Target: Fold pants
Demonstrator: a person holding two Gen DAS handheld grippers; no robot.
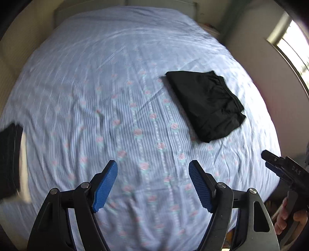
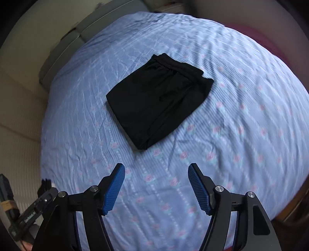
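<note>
Black pants (image 1: 206, 104) lie folded into a compact rectangle on the blue flowered bedsheet (image 1: 115, 96), right of centre in the left wrist view. In the right wrist view the pants (image 2: 158, 100) lie at the centre, gathered waistband on the far side. My left gripper (image 1: 153, 171) is open and empty, held above the sheet near the bed's front, apart from the pants. My right gripper (image 2: 156, 173) is open and empty, hovering short of the pants' near corner. The right gripper also shows at the right edge of the left wrist view (image 1: 270, 160).
The bed fills both views; cream walls and a headboard (image 1: 125, 5) surround it. A window (image 1: 293, 48) is at the right. A dark object (image 1: 9, 160) sits at the left edge. The left gripper's body (image 2: 29, 214) shows at the lower left of the right wrist view.
</note>
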